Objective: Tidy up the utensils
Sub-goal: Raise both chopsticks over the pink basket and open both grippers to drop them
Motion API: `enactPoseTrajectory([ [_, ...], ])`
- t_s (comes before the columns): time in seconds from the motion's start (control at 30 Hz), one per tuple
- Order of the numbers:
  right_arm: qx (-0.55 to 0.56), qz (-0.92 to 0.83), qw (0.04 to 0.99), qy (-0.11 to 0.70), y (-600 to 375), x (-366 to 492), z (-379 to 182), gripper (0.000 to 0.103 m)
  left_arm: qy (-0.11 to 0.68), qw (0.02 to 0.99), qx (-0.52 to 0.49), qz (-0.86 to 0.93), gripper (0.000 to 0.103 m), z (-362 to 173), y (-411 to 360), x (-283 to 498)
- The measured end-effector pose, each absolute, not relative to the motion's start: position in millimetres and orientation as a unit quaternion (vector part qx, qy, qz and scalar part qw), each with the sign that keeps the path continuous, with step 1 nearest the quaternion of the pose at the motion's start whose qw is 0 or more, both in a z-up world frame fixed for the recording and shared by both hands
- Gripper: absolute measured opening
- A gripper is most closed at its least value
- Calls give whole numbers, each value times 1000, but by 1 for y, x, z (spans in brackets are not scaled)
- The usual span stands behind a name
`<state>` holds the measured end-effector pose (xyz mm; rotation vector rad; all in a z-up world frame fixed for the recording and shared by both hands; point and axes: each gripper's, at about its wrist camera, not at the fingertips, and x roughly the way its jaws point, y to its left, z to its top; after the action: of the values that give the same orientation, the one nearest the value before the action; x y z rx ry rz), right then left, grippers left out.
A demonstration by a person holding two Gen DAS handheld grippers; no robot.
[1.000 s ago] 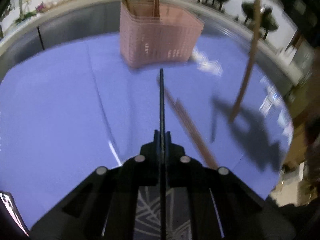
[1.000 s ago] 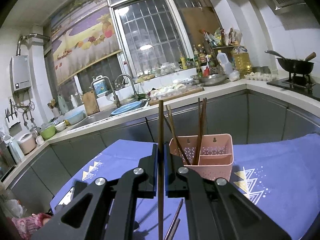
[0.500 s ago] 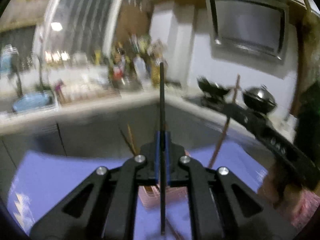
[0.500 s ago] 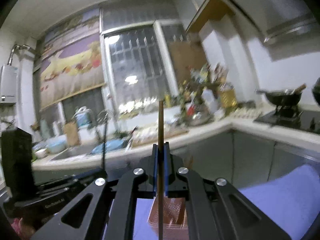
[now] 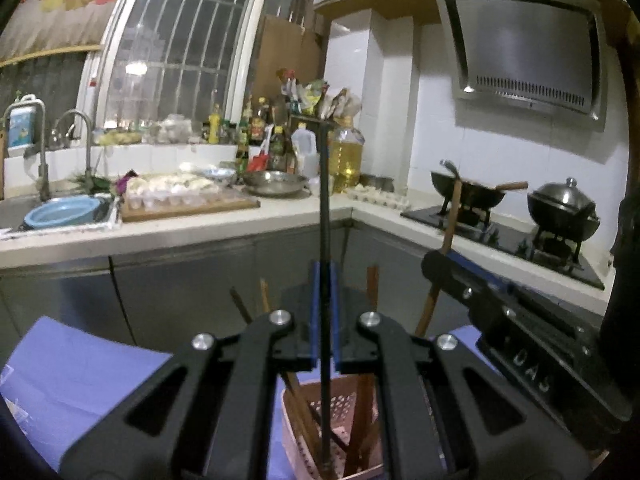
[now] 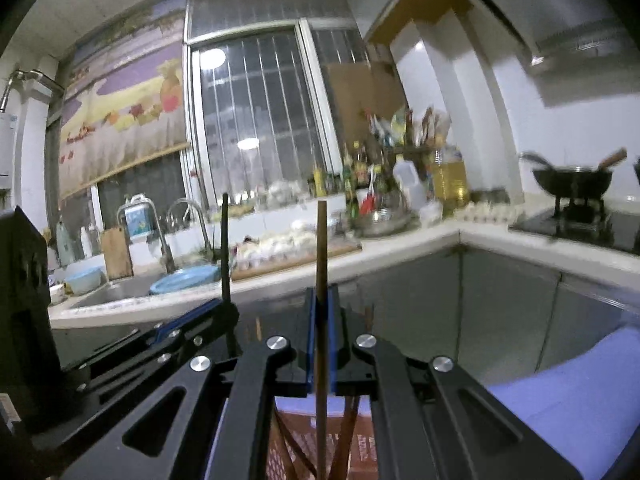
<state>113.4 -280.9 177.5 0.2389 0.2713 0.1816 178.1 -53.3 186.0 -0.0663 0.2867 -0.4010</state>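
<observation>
The left tool [image 5: 325,312] clamps a black chopstick [image 5: 325,208] upright, its lower end inside the pink basket [image 5: 340,412] directly below. The right tool [image 6: 321,344] pinches a brown chopstick [image 6: 321,256] upright above the same basket [image 6: 360,444].

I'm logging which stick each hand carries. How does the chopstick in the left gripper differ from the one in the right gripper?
The left gripper is shut on a black chopstick, thin and dark; the right gripper is shut on a brown chopstick, wooden and thicker-looking. Both stand upright, clamped between blue pads, with their lower ends over the pink basket that already holds other chopsticks.
</observation>
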Motion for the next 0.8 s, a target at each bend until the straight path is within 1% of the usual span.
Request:
enactPoseTrajectory([
  [0.17,106,112,974,166,-273,108,157,6,159,968,-31,-191,4,160,-54,174],
  [0.3,95,127,968,197,-265,100,147,7,195,964,-24,-181,4,140,-53,165],
  [0.37,93,128,966,202,-265,92,149,10,208,960,-26,-184,5,140,-50,157],
  [0.4,92,128,967,201,-264,85,153,11,209,960,-28,-185,5,142,-49,152],
  [0.47,91,127,968,196,-265,72,162,18,206,960,-31,-188,5,153,-43,140],
  [0.53,92,125,970,188,-266,59,171,20,198,961,-36,-190,5,165,-37,127],
  [0.7,102,123,974,159,-269,14,196,21,167,963,-57,-205,5,199,-18,82],
  [0.8,126,127,971,160,-274,-17,195,21,159,959,-84,-221,5,206,-2,52],
])
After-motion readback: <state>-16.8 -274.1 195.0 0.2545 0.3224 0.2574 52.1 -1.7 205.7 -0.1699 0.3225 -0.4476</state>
